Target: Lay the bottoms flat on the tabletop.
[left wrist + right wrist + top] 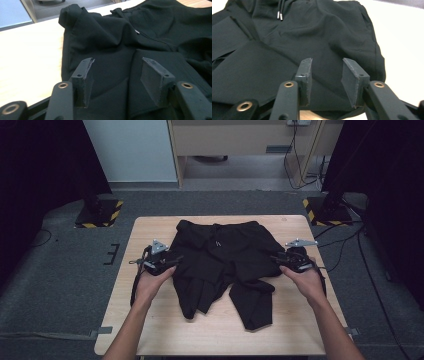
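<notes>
Shorts [222,255], black, soft, limp, light; lie rumpled on bench [150,227]. Grip at side hems. Left gripper [116,75] and right gripper [325,75]: fingers spread, nothing pinched.

We see the shorts [225,255] lying on the table [150,235], waistband at the far side and both legs trailing toward our near edge. The drawstring [279,15] rests on the front, just below the waistband. Our left gripper [176,261] sits at the shorts' left edge, our right gripper [274,260] at their right edge, the shorts between them.
</notes>
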